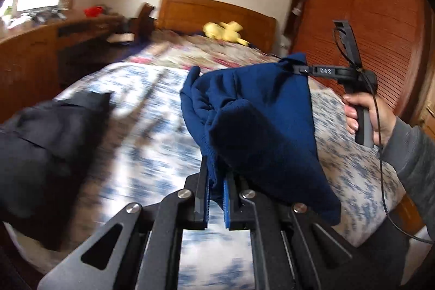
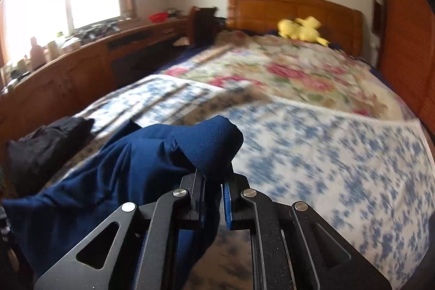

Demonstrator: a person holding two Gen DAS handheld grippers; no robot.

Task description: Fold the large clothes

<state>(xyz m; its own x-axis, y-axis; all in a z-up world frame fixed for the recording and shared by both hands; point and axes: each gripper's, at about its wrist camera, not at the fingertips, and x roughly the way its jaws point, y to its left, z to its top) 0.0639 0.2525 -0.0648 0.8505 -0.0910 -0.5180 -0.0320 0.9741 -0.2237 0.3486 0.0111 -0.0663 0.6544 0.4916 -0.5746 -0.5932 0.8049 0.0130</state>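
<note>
A dark blue garment (image 1: 258, 121) hangs in the air above the bed, held between both grippers. My left gripper (image 1: 216, 181) is shut on its lower bunched edge. My right gripper (image 1: 295, 68) shows in the left wrist view, shut on the garment's upper right corner. In the right wrist view my right gripper (image 2: 214, 175) is shut on a fold of the blue garment (image 2: 130, 175), which drapes down to the left.
The bed (image 2: 312, 132) has a blue-and-white floral cover, with a pink floral quilt (image 2: 285, 72) farther back. A black garment (image 1: 46, 148) lies on its left side. A yellow plush toy (image 2: 299, 30) sits by the headboard. A wooden desk (image 2: 81, 64) stands left, a wardrobe (image 1: 367, 31) right.
</note>
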